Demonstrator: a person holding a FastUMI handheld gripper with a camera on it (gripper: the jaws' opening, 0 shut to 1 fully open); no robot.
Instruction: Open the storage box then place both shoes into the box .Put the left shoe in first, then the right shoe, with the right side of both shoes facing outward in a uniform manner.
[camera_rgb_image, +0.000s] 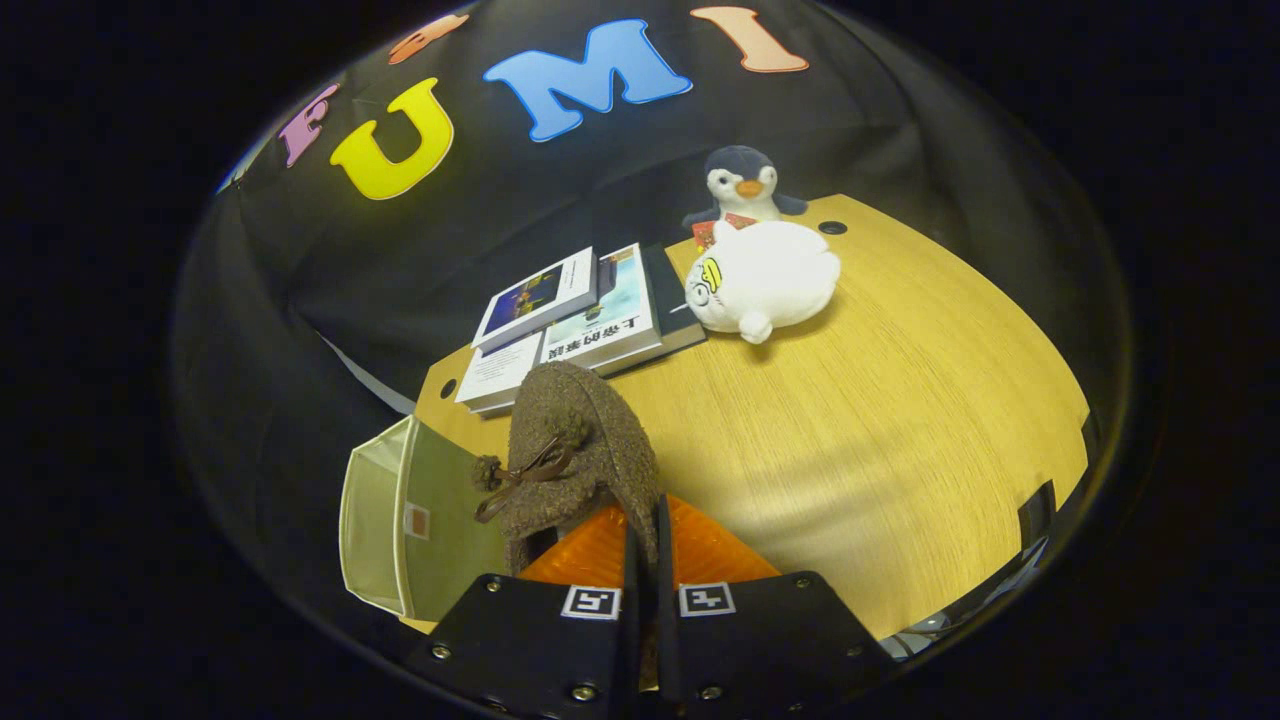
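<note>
A brown fuzzy shoe (580, 440) with dark laces and pompoms hangs lifted above the wooden table (880, 420), just ahead of my fingers. My gripper (645, 560) is shut on the shoe's rim, its two fingers pressed almost together with the thin edge between them. To the left of the shoe and fingers stands the pale, translucent storage box (400, 520), at the table's near left corner. Its opening faces the shoe, and I cannot tell what lies inside it.
A stack of books (575, 315) lies beyond the shoe at the table's far left. To their right rests a white plush toy (765, 280), with a penguin plush (745, 185) behind it. Bare tabletop stretches to the right of my fingers.
</note>
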